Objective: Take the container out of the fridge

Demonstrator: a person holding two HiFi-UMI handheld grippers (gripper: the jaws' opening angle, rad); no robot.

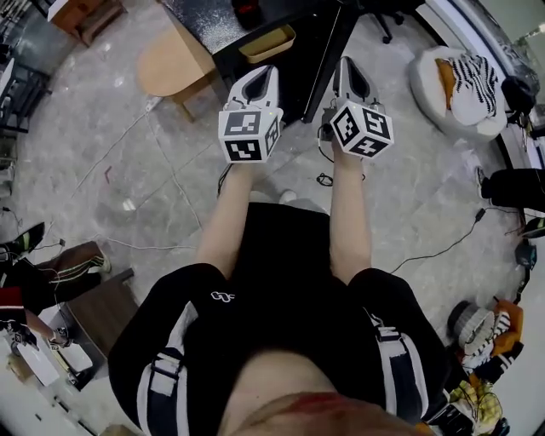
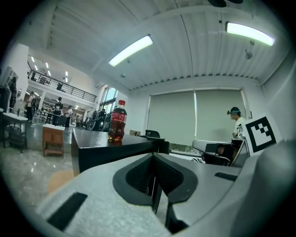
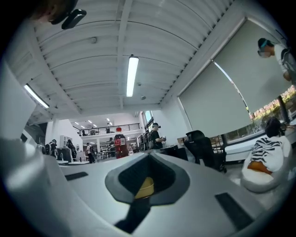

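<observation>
On the black table (image 1: pixel 213 21), the yellow tray (image 1: pixel 266 43) escapes the left gripper view

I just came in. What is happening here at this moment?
A person stands with a gripper in each hand, both pointed toward a black table. The left gripper and the right gripper have their jaws together and hold nothing. A yellow container sits on the table just ahead of them, and a cola bottle stands there too. No fridge is in view, so the task does not look started.
</observation>
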